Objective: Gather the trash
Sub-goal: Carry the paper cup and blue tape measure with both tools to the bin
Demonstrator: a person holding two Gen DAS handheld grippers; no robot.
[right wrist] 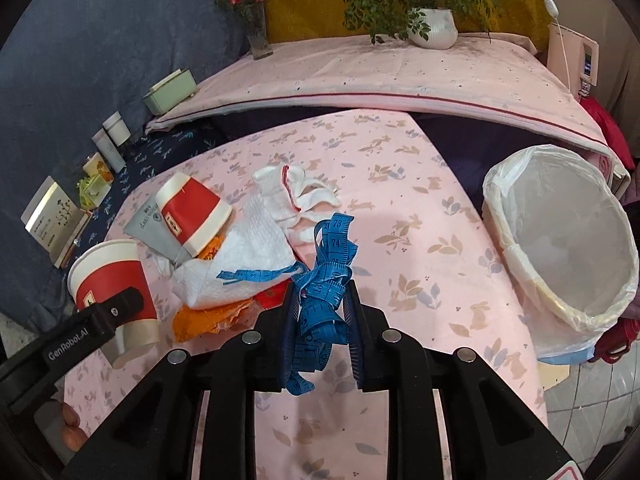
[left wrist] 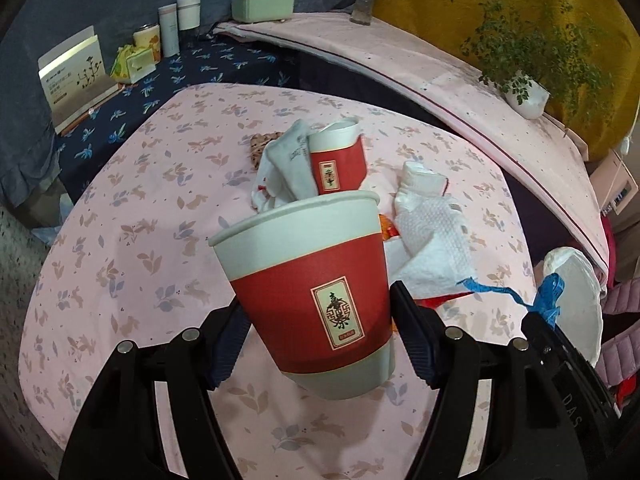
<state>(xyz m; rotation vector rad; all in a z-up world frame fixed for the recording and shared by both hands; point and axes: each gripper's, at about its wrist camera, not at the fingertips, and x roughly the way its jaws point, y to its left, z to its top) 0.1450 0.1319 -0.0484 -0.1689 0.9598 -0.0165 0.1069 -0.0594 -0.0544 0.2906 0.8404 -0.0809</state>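
Note:
My left gripper [left wrist: 318, 336] is shut on a red and white paper cup [left wrist: 308, 288] and holds it tilted above the pink tablecloth; the cup also shows in the right wrist view [right wrist: 112, 284]. My right gripper [right wrist: 322, 312] is shut on a bunched blue measuring tape [right wrist: 326, 280], whose tail trails over a white paper towel [right wrist: 244, 256]. A second red cup [right wrist: 192, 212] lies on its side on a grey sock [right wrist: 150, 226]. Orange wrappers [right wrist: 208, 316] lie under the towel. A lined white trash bin [right wrist: 560, 248] stands at the table's right edge.
White socks [right wrist: 304, 196] lie behind the pile. A raised pink-covered shelf [right wrist: 360, 76] at the back holds a potted plant [right wrist: 434, 28] and a flower vase [right wrist: 258, 36]. Boxes and jars [right wrist: 108, 144] stand along the left on a dark blue cloth.

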